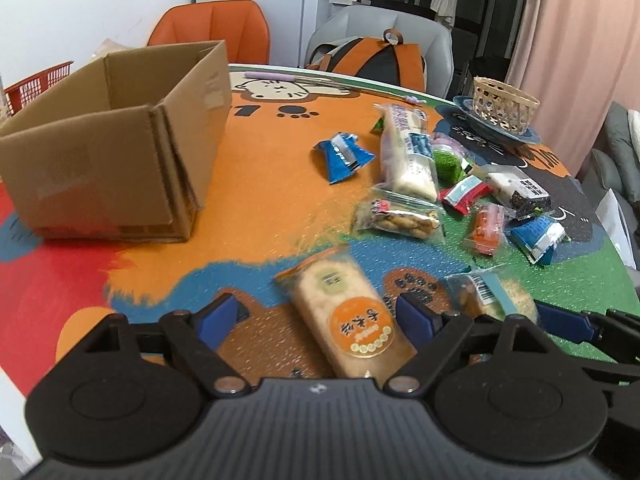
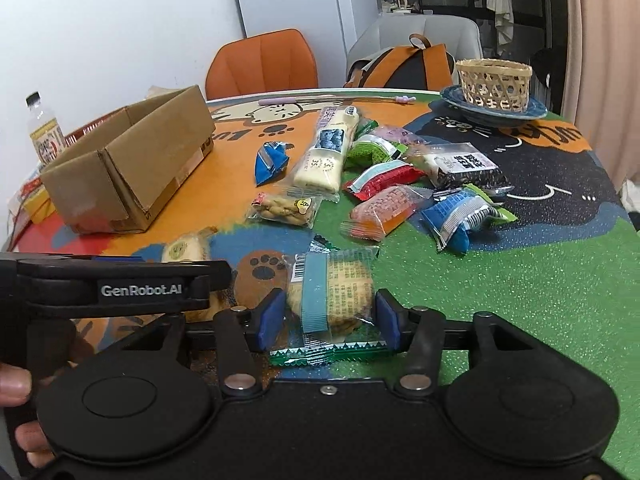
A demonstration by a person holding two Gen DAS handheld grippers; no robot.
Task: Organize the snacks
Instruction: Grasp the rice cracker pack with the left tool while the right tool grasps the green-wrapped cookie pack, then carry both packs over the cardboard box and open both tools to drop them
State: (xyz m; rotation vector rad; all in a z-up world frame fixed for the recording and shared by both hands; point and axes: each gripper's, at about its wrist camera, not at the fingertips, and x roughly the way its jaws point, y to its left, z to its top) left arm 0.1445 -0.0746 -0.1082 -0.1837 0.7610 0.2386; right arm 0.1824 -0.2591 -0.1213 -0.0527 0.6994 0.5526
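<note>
An open cardboard box (image 1: 120,148) stands at the table's left; it also shows in the right wrist view (image 2: 132,168). My left gripper (image 1: 316,320) is open, its blue pads either side of a rice cracker pack with an orange round label (image 1: 344,316), which lies on the table. My right gripper (image 2: 328,316) has its pads against both sides of a clear cookie packet with a teal band (image 2: 332,292), which rests on the table. Several other snack packets (image 2: 400,184) lie scattered mid-table.
A woven basket on a blue plate (image 2: 494,84) stands at the back right. Orange (image 2: 264,64) and grey chairs with a backpack (image 2: 404,64) stand behind the table. A bottle (image 2: 44,128) stands at the far left. A red basket (image 1: 36,84) sits behind the box.
</note>
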